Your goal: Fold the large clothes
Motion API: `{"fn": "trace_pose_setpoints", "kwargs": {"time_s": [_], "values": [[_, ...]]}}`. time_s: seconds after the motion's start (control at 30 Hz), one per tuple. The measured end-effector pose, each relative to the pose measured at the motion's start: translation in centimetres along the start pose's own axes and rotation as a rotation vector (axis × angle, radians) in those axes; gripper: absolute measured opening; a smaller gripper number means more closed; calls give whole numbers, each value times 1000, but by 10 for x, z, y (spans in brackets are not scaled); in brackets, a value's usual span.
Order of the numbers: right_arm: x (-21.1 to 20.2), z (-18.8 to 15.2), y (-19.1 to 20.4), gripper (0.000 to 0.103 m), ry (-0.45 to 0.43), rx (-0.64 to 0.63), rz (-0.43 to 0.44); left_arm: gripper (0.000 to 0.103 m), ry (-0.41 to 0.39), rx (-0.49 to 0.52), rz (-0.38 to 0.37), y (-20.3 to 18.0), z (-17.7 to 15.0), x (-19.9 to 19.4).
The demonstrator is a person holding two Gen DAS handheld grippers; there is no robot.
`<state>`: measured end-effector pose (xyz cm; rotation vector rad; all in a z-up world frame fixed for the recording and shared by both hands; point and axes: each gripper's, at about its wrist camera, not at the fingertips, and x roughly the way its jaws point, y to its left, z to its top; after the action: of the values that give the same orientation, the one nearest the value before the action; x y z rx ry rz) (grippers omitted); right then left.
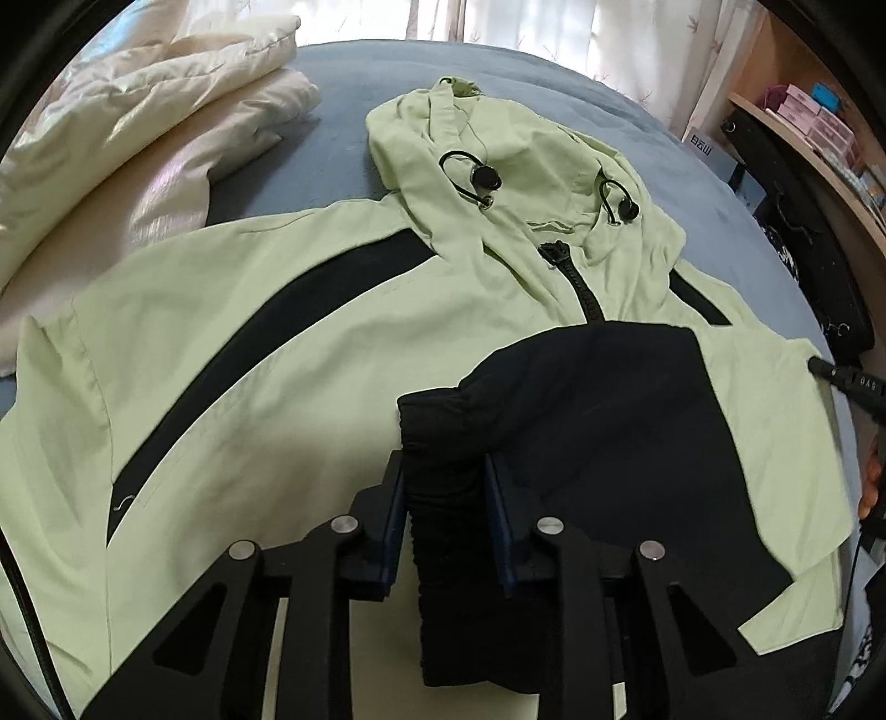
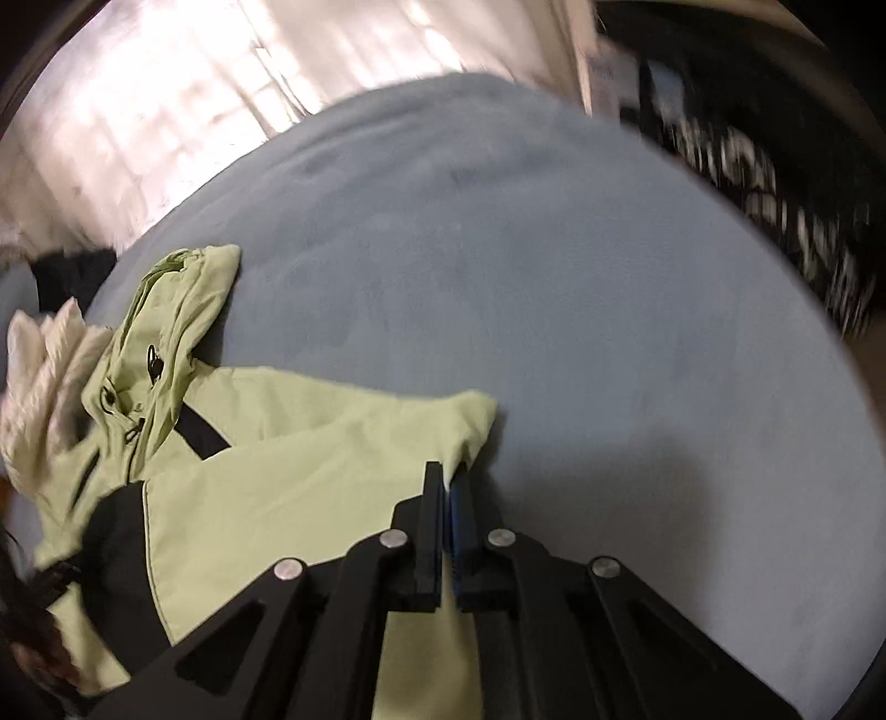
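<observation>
Both tools: left tool [image 1: 446, 515] is clamped on the black cuff [image 1: 437, 443]; right tool [image 2: 447, 498], shut, pinches the jacket [image 2: 310, 471] fold, which should be laid flat.

I am looking down at a big bed with a soft blue cover [image 1: 343, 83]. At about 10 o'clock a puffy cream blanket [image 1: 138, 144] sits bunched up on it. Up at 12 o'clock thin white curtains [image 1: 542, 33] hang over a window, and daylight glows through them (it looks very bright in my right view). Over at 2 o'clock a wooden shelf [image 1: 797, 133] holds little pink boxes [image 1: 814, 119]. A dark bag [image 1: 797, 232] leans below it.
</observation>
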<state>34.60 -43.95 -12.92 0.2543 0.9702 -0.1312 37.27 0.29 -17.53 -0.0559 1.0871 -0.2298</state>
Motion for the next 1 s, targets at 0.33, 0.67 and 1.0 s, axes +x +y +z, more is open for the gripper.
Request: {"fn": "trace_pose_setpoints", "kwargs": {"time_s": [0.33,0.67,1.0], "values": [[-8,-6,-28,19,51,132,46,27,-25,63,56,-5,-3,-11],[-64,-52,56,21,-30,-31,180,27,-11,0,-47,-33,-7,-35],[-25,-123,76,20,54,-133,10,27,3,89,33,-57,-44,-5]]}}
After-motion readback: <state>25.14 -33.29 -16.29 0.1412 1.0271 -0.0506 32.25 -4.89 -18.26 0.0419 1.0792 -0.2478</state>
